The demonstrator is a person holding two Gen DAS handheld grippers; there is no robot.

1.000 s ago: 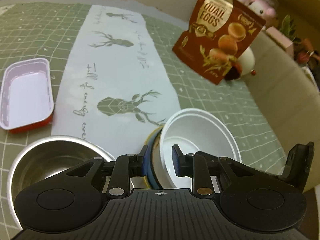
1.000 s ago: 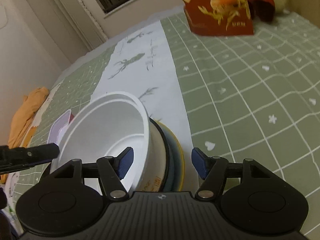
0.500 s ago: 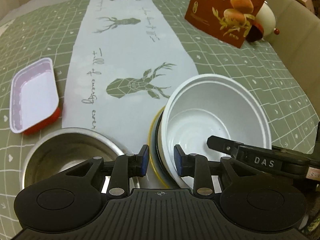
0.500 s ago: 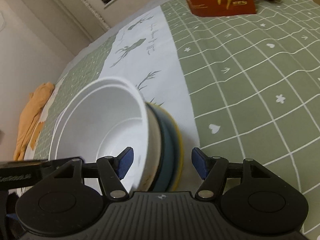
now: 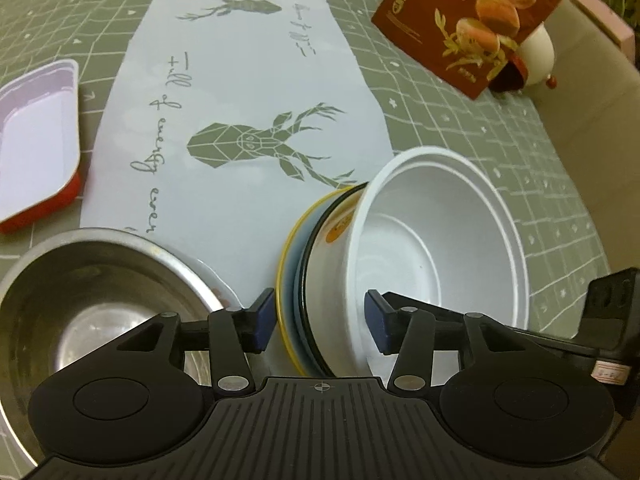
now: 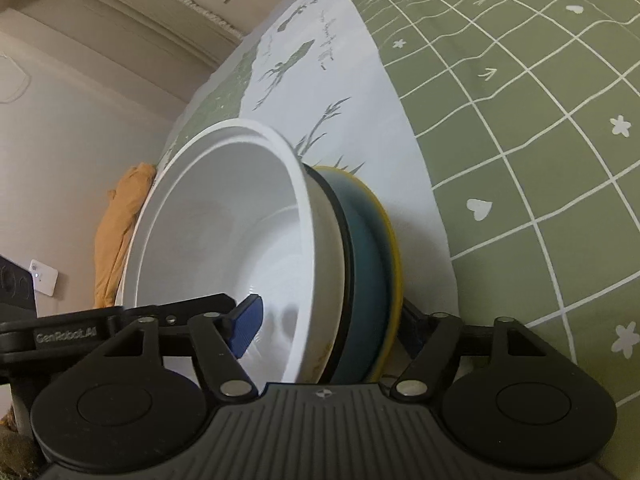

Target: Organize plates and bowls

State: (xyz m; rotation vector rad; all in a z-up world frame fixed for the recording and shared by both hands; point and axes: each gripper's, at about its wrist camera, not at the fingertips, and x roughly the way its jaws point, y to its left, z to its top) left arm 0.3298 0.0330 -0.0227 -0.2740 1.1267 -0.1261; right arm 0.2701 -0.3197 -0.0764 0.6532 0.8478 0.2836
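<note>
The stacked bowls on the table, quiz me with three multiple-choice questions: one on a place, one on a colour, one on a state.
1. Where is the steel bowl in the left wrist view?
A. left of the stack
B. inside the white bowl
C. beside the snack bag

2. What colour is the stack's outermost rim?
A. red
B. yellow
C. purple

3. How does the white bowl sit?
A. upside down
B. flat, alone
C. nested, tilted

Answers: 1 A, it lies left of the left tongs. 2 B, a yellow edge shows. 3 C, it leans inside the other dishes.
</note>
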